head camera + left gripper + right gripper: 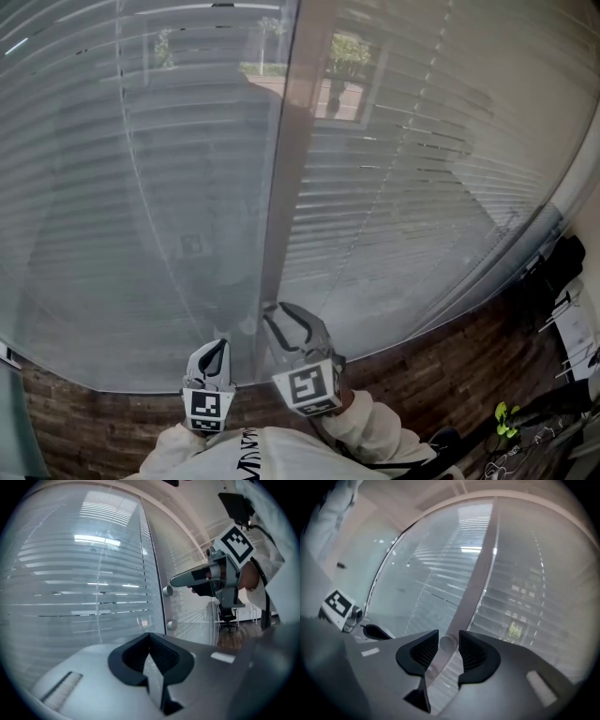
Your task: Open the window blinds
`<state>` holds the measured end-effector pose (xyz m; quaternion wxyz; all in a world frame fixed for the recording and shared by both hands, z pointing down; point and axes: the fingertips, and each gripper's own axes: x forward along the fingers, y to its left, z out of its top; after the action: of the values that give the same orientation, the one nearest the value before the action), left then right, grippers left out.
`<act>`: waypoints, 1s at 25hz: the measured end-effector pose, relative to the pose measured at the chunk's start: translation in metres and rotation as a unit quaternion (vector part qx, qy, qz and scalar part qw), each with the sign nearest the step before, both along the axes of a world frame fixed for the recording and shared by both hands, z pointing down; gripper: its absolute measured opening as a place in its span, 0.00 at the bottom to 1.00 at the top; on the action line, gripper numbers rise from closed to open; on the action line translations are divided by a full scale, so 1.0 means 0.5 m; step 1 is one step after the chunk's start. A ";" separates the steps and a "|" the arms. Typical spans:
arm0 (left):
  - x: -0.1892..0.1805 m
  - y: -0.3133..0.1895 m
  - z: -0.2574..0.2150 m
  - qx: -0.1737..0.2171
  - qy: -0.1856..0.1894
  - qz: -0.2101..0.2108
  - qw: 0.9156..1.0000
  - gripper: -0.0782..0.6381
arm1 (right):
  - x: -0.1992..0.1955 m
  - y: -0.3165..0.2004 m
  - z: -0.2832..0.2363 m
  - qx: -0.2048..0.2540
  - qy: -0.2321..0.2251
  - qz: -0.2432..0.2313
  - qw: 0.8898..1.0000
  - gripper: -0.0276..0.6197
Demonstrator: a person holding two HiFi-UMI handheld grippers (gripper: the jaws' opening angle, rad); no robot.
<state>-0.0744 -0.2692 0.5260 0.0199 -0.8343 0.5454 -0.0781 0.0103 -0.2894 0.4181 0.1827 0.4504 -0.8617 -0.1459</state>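
Slatted window blinds [141,187] hang behind glass on both sides of a pale upright frame post [281,187]. The left blind's slats lie flat shut; the right blind [422,169] lets some outdoor green show through. A small round knob [446,644] sits on the post, with a second knob [172,625] below it. My right gripper [447,637] is open, its jaws spread level with the upper knob [167,591], which sits in the gap at the tips; the pads do not press on it. My left gripper [150,641] is shut on nothing, held low to the left of the right gripper [275,309].
A wood-patterned floor [450,375] runs along the foot of the glass. Dark equipment and cables [553,272] stand at the right edge, with a green item [506,417] lower down. An office chair [228,618] shows past the post. White sleeves [375,431] fill the bottom.
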 end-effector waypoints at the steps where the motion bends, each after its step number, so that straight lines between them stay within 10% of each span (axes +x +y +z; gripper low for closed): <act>1: 0.000 0.001 0.001 0.000 0.000 0.000 1.000 0.11 | -0.003 0.000 0.004 0.016 0.034 0.004 0.999 0.26; 6: -0.003 0.003 0.006 -0.002 0.002 -0.003 1.000 0.11 | -0.015 -0.010 0.035 0.097 0.207 0.022 0.973 0.28; 13: -0.008 0.008 0.013 -0.007 0.006 -0.008 1.000 0.11 | -0.012 -0.032 0.061 0.205 0.409 0.056 0.888 0.28; 17: -0.003 0.008 0.014 -0.008 0.007 -0.009 1.000 0.11 | -0.017 -0.034 0.060 0.235 0.449 0.053 0.861 0.28; 21: -0.001 0.007 0.013 -0.008 0.007 -0.010 1.000 0.11 | -0.019 -0.033 0.064 0.229 0.428 0.056 0.873 0.24; 25: 0.000 0.005 0.013 -0.007 0.004 -0.009 1.000 0.11 | -0.021 -0.032 0.057 0.178 0.321 0.063 0.928 0.24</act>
<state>-0.0746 -0.2666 0.5324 0.0111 -0.8297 0.5525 -0.0785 0.0000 -0.3055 0.4463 0.3752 0.4578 -0.6867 -0.4220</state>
